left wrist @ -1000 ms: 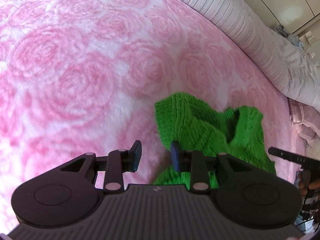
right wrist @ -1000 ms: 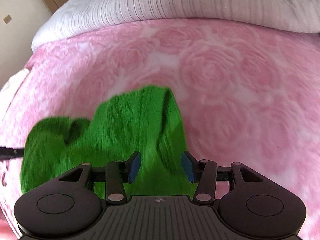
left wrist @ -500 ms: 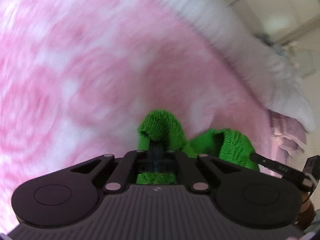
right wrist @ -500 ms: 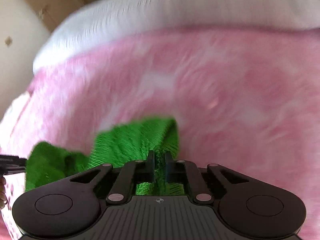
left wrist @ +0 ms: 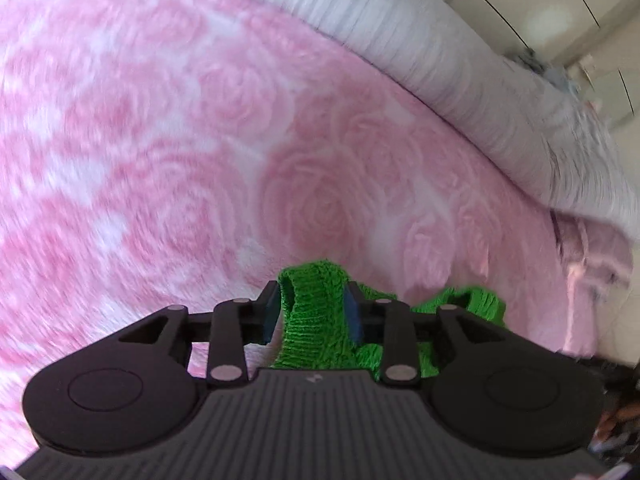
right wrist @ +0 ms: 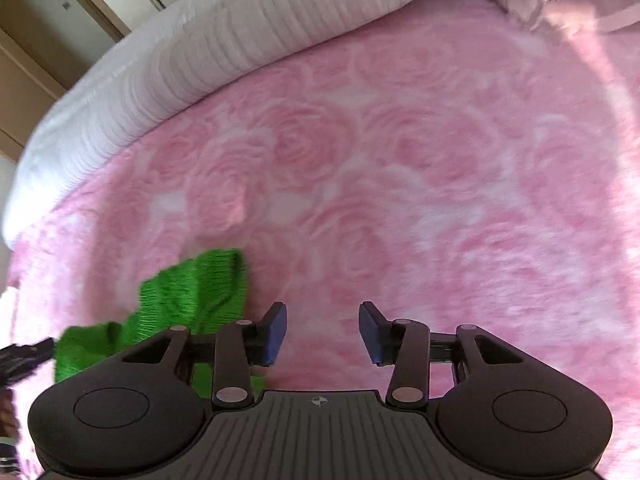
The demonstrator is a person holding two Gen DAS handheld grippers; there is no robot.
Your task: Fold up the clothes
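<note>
The left gripper (left wrist: 313, 316) has its jaws opening, and a raised fold of the green knit (left wrist: 310, 320) stands between its blue pads (left wrist: 270, 316); the right pad lies against the cloth while the left pad shows a small gap, so the pads no longer pinch it. From that fold the knit runs down under the gripper's body and out to the right, where a second bunched hump sits just past the right finger. The right gripper (right wrist: 322, 330) has its jaws opening too, standing fairly wide, with nothing between its pads (right wrist: 276, 332) but bare blanket. In the right wrist view the knit (right wrist: 192, 300) lies just left of the left finger, rumpled, partly hidden behind the gripper's body, and it reaches toward the dark tip of the other tool at the left edge. Everything rests on a pink blanket (right wrist: 400, 200) with a rose pattern that fills most of both views. Along its far side lies a white ribbed duvet (right wrist: 200, 60), rolled into a long ridge. Beyond that, pale cupboard doors (right wrist: 48, 20) show in the upper corner. Both views are somewhat blurred.
</note>
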